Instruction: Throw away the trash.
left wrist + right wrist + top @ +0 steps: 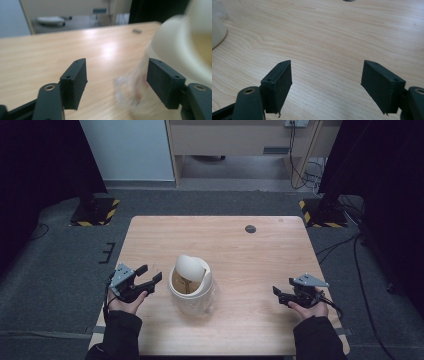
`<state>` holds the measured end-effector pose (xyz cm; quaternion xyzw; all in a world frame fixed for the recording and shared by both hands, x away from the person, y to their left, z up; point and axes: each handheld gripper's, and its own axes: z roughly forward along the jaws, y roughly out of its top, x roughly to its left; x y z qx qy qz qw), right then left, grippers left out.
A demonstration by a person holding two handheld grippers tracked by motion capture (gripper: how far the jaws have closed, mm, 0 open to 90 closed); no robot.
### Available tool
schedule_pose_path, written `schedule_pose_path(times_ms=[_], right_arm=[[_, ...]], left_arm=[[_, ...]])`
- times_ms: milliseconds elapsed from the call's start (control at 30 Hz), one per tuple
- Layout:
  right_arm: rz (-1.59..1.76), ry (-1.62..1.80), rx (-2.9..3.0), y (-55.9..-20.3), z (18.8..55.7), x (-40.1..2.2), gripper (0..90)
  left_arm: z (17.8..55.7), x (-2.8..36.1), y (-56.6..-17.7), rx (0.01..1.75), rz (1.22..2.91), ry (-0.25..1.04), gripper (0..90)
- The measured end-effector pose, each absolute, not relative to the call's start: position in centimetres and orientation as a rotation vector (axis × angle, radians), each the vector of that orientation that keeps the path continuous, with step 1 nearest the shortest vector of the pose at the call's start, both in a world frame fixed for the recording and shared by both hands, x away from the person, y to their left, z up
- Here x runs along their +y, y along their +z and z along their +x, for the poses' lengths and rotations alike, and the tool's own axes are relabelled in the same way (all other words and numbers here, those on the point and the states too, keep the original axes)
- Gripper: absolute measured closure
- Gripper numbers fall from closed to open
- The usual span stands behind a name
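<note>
The small cream bin (190, 286) with a swing lid stands on the table (250, 255) a little toward seven o'clock of its middle, lid tipped so the opening shows something brownish inside. Judging by that, whatever was meant for the bin seems already dropped in, and what is left looks like drawing back. The left tongs (150, 274) sit at nine o'clock of the bin, just beside it, released with nothing between them. The right tongs (276, 292) rest well apart at three o'clock, likewise released and empty. The left gripper view adds a blurred clear film (130, 90) by the bin's foot, which the high view barely hints at
</note>
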<state>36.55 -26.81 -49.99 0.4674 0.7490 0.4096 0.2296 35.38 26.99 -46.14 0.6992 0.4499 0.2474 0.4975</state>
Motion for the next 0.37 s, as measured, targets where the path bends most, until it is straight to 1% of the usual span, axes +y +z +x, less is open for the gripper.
schedule_pose_path(times_ms=[33, 133, 233, 300, 367], right_arm=[[1.291, 1.122, 2.060, -50.1, 36.6, -26.9, 23.2], [1.317, 1.099, 2.057, -50.3, 36.8, -27.2, 20.5], [1.350, 1.072, 2.052, -50.7, 37.0, -27.7, 18.1], [1.376, 1.053, 2.051, -51.0, 37.2, -28.1, 16.7], [1.398, 1.030, 2.057, -51.3, 37.3, -28.4, 15.7]], left_arm=[[35.6, 27.2, -46.5, 1.108, 1.717, 0.596, 28.3], [36.5, 27.8, -48.2, 1.172, 1.804, 0.586, 24.3], [37.3, 28.4, -49.8, 1.252, 1.891, 0.539, 19.7], [37.5, 28.7, -50.6, 1.295, 1.929, 0.513, 17.2], [37.7, 28.8, -50.9, 1.308, 1.960, 0.509, 17.0]])
